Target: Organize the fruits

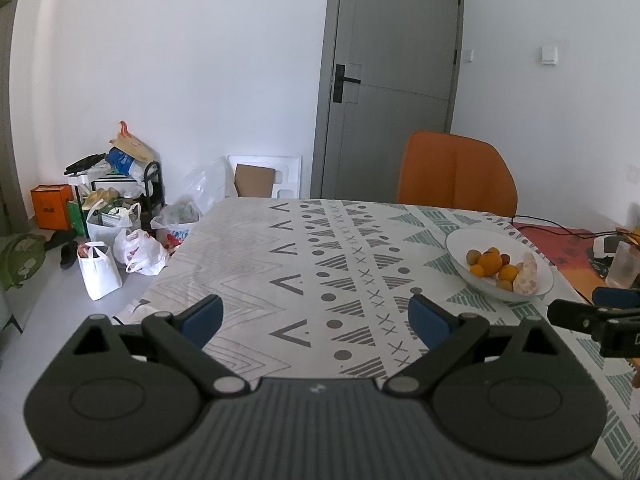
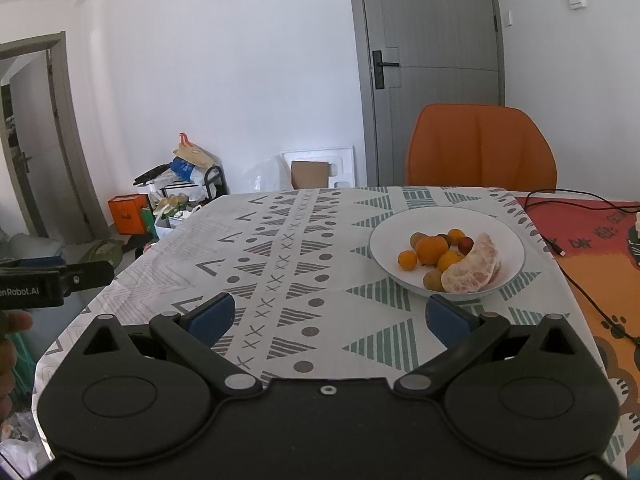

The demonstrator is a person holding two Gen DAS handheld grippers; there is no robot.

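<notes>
Here your fruit sits heaped in a white bowl [image 2: 446,216] on the patterned tablecloth [image 2: 280,240], in front of the orange chair [image 2: 480,148]. The pile holds one large orange [image 2: 431,249], several smaller orange fruits around it, a few brownish-green round ones, a small dark red one, and a peeled pale pink citrus piece [image 2: 472,268] curving along the bowl's near side.

Your right gripper [image 2: 332,316] hangs over the cloth with its blue fingers spread wide and nothing between them; the bowl lies just beyond its right finger. Your left gripper [image 1: 316,316] is likewise spread wide and empty, with the bowl [image 1: 464,240] farther off toward the chair [image 1: 456,172].

The right view looks down into the bowl and shows the fruit clearly, plus an open doorway far from the chair; at that same edge it catches part of a hand beside the other gripper's black body. The left view sees the bowl side-on, with the peeled piece [image 1: 526,276] against its rim, and shows more of the floor: white shopping bags [image 1: 100,272], a cluttered rack and an orange box [image 1: 52,206] against the white wall.

Beside the chair stands a closed grey door [image 2: 436,64]. On the bowl's far side from the bags lies a red and orange mat [image 2: 600,240] with a black cable [image 2: 576,284] across it.
</notes>
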